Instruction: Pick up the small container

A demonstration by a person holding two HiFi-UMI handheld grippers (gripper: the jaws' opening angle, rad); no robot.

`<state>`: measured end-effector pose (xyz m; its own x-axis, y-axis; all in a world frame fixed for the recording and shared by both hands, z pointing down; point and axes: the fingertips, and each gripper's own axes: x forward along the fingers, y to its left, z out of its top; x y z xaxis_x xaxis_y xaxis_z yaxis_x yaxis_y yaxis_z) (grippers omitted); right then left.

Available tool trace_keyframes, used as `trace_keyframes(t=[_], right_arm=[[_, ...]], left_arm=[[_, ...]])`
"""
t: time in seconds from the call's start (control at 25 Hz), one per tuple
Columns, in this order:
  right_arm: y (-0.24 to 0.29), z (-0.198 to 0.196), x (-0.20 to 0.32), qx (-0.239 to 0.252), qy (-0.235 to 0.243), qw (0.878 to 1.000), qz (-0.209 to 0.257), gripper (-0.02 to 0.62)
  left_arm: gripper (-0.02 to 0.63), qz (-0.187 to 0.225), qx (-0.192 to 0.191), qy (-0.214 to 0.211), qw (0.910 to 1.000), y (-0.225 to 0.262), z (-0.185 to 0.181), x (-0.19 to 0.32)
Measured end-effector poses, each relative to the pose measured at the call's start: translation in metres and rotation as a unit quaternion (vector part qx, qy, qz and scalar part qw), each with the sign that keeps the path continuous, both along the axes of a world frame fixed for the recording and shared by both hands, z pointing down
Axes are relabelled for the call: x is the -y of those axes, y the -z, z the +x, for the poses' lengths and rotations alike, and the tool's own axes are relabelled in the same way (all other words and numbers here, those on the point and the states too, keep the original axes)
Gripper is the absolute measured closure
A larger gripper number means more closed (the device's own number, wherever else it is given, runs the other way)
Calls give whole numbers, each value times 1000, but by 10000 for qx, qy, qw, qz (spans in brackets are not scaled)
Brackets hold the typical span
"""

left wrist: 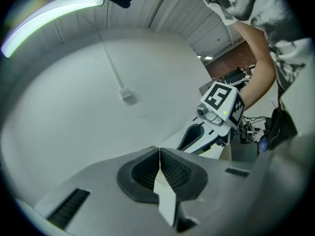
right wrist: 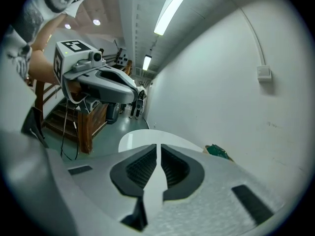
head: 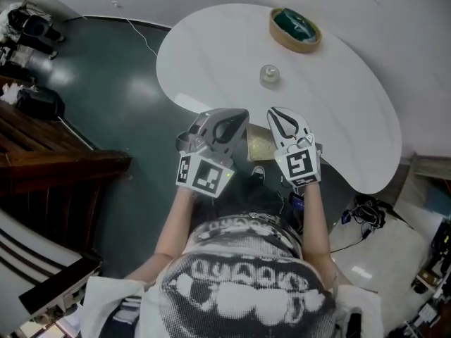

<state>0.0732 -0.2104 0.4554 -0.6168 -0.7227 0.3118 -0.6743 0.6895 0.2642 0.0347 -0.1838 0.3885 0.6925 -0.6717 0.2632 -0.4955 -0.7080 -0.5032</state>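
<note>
The small container [head: 268, 74], a clear round pot, stands on the white table [head: 211, 48], towards its middle. Beyond it, near the far edge, sits a wooden bowl with a green inside [head: 295, 29], which also shows in the right gripper view [right wrist: 217, 152]. Both grippers hang side by side over the table's near edge, short of the container and apart from it. My left gripper [head: 238, 116] is shut and empty, tips together [left wrist: 159, 150]. My right gripper [head: 275, 112] is shut too, nothing between its pads [right wrist: 158, 146]. The container is hidden in both gripper views.
Dark wooden stairs [head: 63, 164] stand at the left on the grey-green floor. Cables and gear [head: 363, 213] lie on the floor at the right. A white wall with a cable and socket [left wrist: 126, 95] fills the left gripper view, with the right gripper [left wrist: 216, 117] at its right.
</note>
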Motion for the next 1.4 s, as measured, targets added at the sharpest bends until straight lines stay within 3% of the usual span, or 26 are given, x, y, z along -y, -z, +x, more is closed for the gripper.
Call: trace_keyframes(t=[0.24,1.04,1.4], right_arm=[[-20,2,28,-195,-369,9990,-165,534],[-127,17,126,-1202,-811,9836,-1076,264],[-161,19,158,-857,-1032,9781,-1592,202]], left_arm=[[601,-57,128,-388,9992,-11,-6,17],[601,-68,382,-1058,9936,-30,-11,57],[601,-67,514,-1184,9916,-40,-15,65]])
